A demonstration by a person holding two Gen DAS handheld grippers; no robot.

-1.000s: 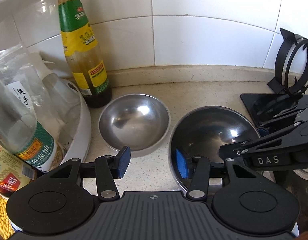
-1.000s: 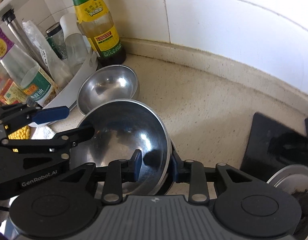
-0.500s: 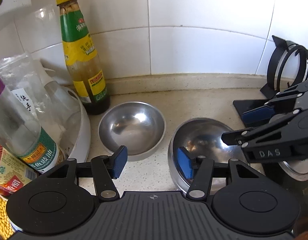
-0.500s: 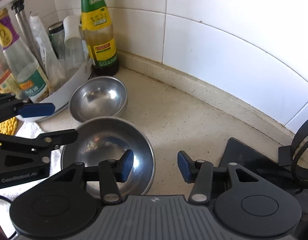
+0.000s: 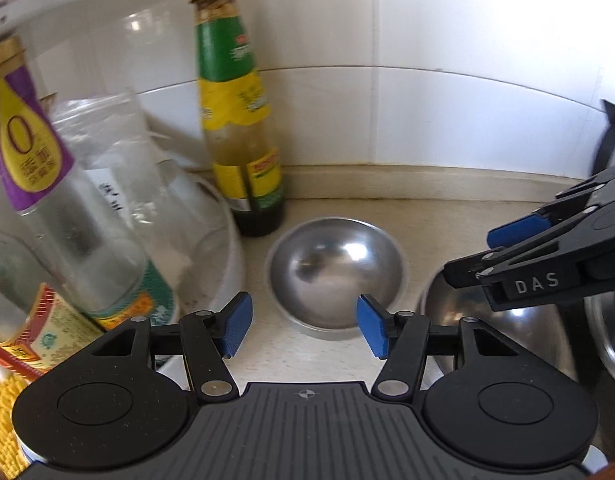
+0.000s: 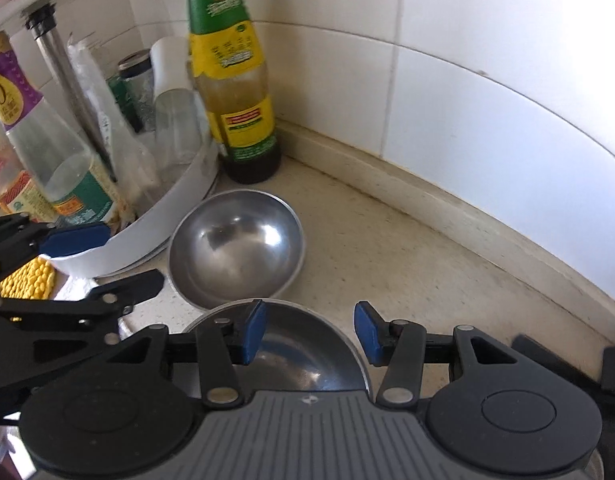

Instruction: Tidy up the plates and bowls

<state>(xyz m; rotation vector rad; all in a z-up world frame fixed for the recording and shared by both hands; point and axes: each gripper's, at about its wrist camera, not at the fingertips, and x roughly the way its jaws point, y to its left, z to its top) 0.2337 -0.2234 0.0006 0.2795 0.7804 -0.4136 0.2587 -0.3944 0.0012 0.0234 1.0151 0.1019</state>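
A small steel bowl sits on the counter in front of a sauce bottle. A larger steel bowl rests just to its right, nearer to me. My left gripper hovers before the small bowl. Its jaws are opening and nothing is between them. My right gripper hangs open above the larger bowl's far rim, its blue pads clear of the metal.
A white round rack full of bottles and jars stands at the left, close to the small bowl. The tiled wall runs behind. A black stand and another steel dish lie to the right. A yellow mat is at the left front.
My right gripper let go of the larger bowl's rim and drew back. My left gripper widened and shifted left, from the larger bowl's rim to in front of the small bowl.
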